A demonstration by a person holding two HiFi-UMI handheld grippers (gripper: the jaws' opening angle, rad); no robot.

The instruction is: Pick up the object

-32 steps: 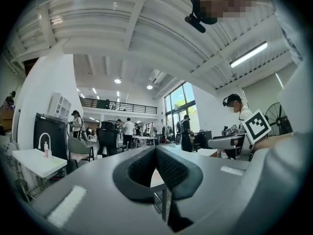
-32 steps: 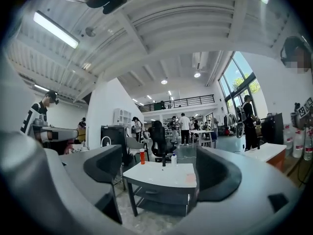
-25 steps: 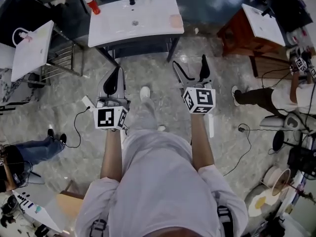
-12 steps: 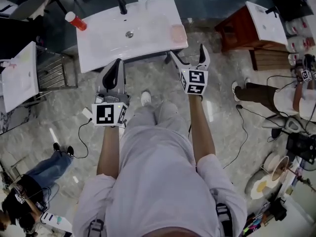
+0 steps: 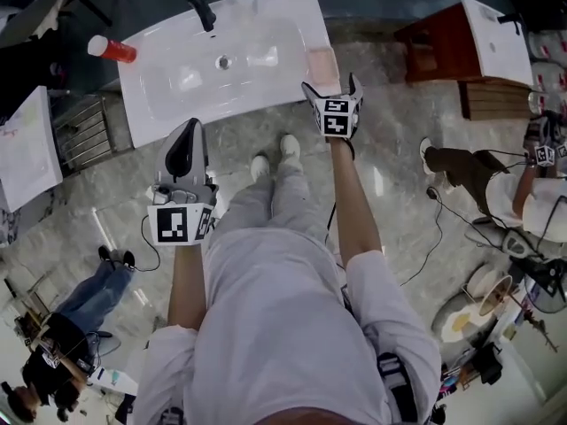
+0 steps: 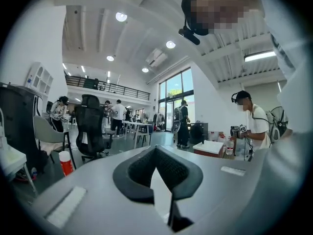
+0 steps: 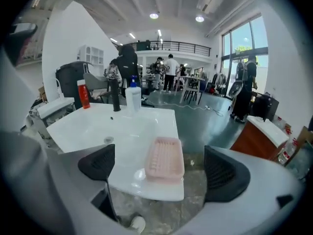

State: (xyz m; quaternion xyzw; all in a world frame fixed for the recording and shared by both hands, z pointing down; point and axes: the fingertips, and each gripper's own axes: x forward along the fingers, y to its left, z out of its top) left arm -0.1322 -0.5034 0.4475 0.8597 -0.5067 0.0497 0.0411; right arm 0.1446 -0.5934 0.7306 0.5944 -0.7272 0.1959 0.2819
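A person stands at a white basin-topped table (image 5: 266, 96), a claw in each hand. Nearest, the left claw (image 5: 188, 131) hangs back over the floor, its pads pressed together on nothing, its own view tilted up at the hall (no table in it at all). Farther out, the right claw (image 5: 330, 84) is at the table's near right corner with pads spread wide. They frame a pink ridged tray (image 7: 165, 163), likely the object meant, which lies flat at that corner, untouched. The pick-up looks barely begun: the claw is lined up, with closing and lifting left to do. Along the far side show a black tap (image 7: 115, 94), a white pump bottle (image 7: 132, 97) and a red bottle (image 7: 83, 94). The gap between pads and tray is hard to judge: the head view puts the tips at its near edge but gives no height.
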